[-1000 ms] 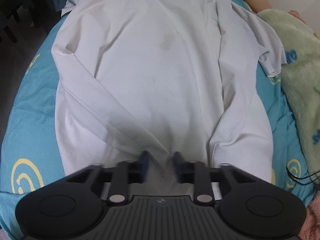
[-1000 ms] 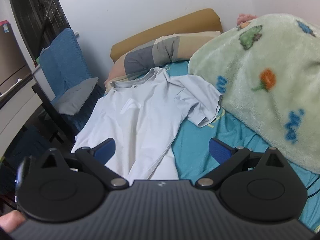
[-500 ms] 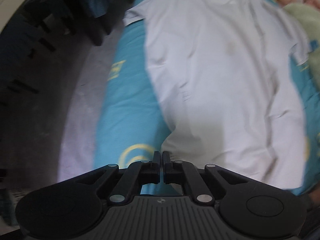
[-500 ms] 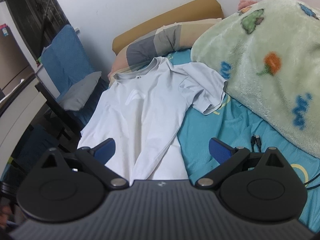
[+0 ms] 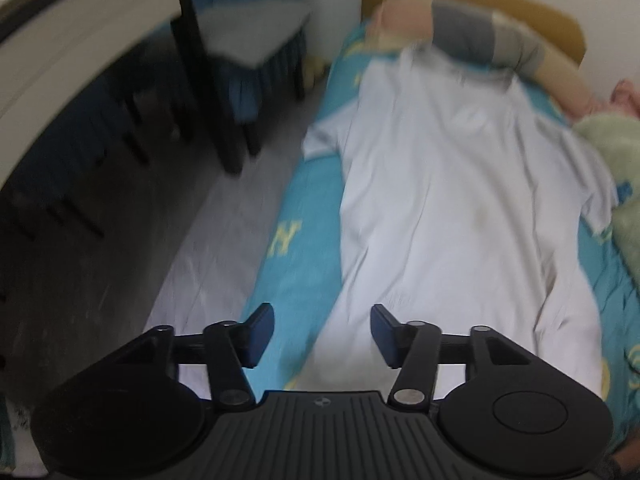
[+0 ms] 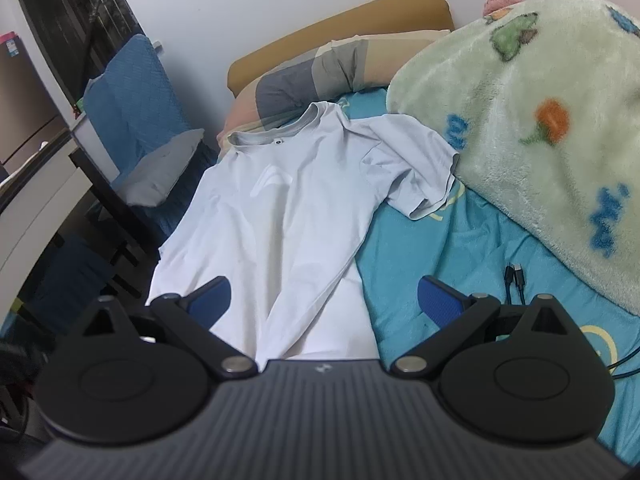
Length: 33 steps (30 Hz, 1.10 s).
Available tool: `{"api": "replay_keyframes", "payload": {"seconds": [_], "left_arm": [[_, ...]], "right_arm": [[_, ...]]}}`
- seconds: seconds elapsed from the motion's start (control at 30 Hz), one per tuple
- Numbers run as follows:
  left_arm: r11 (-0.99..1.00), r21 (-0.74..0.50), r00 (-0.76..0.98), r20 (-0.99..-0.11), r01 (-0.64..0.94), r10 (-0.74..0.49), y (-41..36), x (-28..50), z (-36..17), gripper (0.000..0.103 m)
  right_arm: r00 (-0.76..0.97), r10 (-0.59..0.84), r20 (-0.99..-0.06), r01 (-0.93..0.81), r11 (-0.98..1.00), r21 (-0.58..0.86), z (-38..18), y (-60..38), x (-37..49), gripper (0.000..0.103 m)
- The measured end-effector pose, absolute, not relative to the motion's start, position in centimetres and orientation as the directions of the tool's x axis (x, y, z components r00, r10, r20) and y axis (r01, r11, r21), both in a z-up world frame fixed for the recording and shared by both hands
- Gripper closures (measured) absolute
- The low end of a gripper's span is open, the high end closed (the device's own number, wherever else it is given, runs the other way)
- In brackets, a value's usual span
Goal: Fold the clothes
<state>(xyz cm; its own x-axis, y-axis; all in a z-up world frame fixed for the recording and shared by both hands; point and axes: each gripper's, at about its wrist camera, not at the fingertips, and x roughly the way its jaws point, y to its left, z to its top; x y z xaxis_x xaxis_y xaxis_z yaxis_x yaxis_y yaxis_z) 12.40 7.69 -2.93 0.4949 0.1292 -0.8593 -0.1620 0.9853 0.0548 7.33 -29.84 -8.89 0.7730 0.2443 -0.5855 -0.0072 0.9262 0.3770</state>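
Both claws, left (image 5: pixel 322 334) and right (image 6: pixel 324 300), are spread wide and grasp nothing. The shirt (image 6: pixel 288 208) lies flat on the bed (image 6: pixel 432 264), sleeves out, unfolded. A fold likely calls for gripping its hem or side.

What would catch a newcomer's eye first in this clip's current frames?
A pale T-shirt lies spread flat along the teal bedsheet, collar toward the pillow. To its right a fluffy green blanket is piled high, with a black cable beside it. Both the left tool and the right tool hover open, holding nothing.
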Motion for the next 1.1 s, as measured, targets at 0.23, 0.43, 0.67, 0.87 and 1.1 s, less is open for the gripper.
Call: {"api": "replay_keyframes", "payload": {"seconds": [0.23, 0.43, 0.67, 0.87, 1.1], "left_arm": [[0.995, -0.043, 0.694, -0.719, -0.093, 0.034, 2.7, 12.8, -0.5, 0.025], [0.999, -0.035, 0.752, -0.657, 0.029, -0.045, -1.7, 13.2, -4.3, 0.014], [0.992, -0.07, 0.739, -0.663, 0.103, -0.124, -0.9, 11.8, -9.3, 0.007], [0.991, -0.072, 0.731, -0.669, 0.116, -0.135, 0.2, 11.4, -10.1, 0.006], [0.991, -0.1, 0.689, -0.712, 0.09, -0.134, 0.7, 11.7, -11.4, 0.004]], "right_arm": [[0.792, 0.219, -0.57, -0.031, 0.947, 0.32, -8.5, -28.6, 6.8, 0.002], [0.813, 0.209, -0.544, -0.04, 0.951, 0.305, -8.4, -27.9, 5.8, 0.002], [0.787, 0.231, -0.572, -0.07, 0.955, 0.289, -9.1, -26.1, 5.6, 0.002], [0.743, 0.271, -0.612, -0.108, 0.951, 0.29, -10.0, -24.4, 5.9, 0.002], [0.688, 0.305, -0.659, -0.139, 0.946, 0.292, -11.0, -23.4, 6.1, 0.002]]}}
